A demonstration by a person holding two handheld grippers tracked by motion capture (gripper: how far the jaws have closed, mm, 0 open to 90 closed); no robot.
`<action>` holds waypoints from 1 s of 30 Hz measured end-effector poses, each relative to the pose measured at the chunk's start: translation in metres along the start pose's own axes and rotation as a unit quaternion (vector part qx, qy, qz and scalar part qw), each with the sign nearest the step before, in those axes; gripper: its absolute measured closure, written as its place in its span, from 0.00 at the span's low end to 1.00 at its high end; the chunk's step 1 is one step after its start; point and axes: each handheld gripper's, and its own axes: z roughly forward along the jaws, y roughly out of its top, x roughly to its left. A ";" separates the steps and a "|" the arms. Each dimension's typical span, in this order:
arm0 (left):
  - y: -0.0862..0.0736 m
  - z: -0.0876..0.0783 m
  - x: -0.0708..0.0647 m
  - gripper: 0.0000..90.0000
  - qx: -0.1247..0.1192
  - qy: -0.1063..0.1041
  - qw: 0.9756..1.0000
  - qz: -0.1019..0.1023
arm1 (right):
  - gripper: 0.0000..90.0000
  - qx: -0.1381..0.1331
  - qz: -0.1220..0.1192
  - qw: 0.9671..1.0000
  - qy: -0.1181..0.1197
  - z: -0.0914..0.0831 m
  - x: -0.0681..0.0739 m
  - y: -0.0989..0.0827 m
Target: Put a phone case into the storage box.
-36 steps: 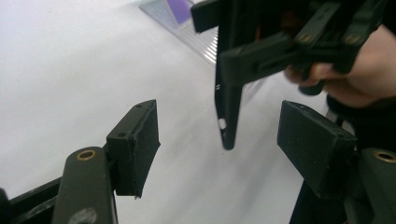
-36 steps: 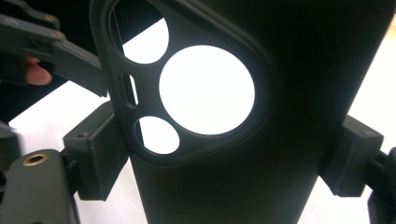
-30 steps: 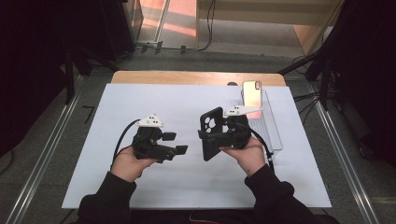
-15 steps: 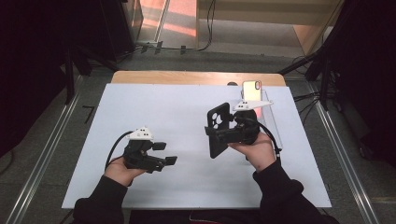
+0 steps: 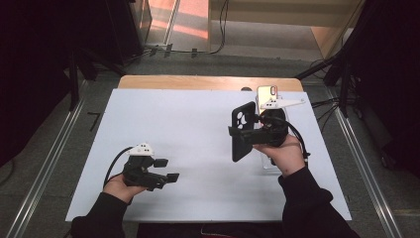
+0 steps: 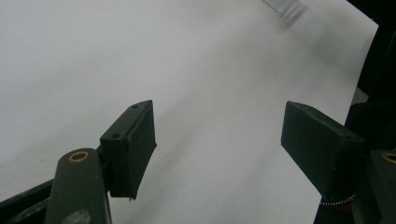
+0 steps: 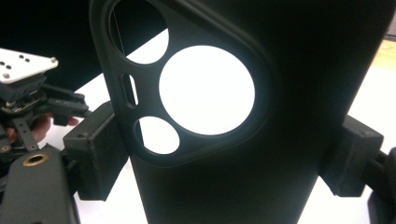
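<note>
Step in hand: the right claw grips a black phone case by its two long sides and holds it upright above the right half of the tabletop; judged as carrying the case toward the phone.
Phone case: camera cut-outs at the top, seen close up in the right gripper view, both pads pressed on its edges.
Phone: a phone lies flat near the far right corner of the tabletop, just beyond the right hand.
Clear part: something transparent lies under the right hand; too faint to tell what.
Left claw: the left claw hangs low near the near left edge, its jaws wide with nothing between them.
Next move: likely bring case and phone together; that calls for lining up the case's open side with the phone, and the left claw steadying one of them.
</note>
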 end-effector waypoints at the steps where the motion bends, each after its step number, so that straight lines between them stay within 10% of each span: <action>1: -0.001 -0.001 0.001 0.29 0.000 0.003 1.000 -0.002 | 0.15 -0.002 0.002 1.000 -0.002 -0.002 -0.002 0.001; 30: -0.016 -0.016 0.009 0.29 -0.009 0.036 0.998 -0.041 | 0.15 -0.046 0.052 0.987 -0.143 -0.042 -0.069 0.016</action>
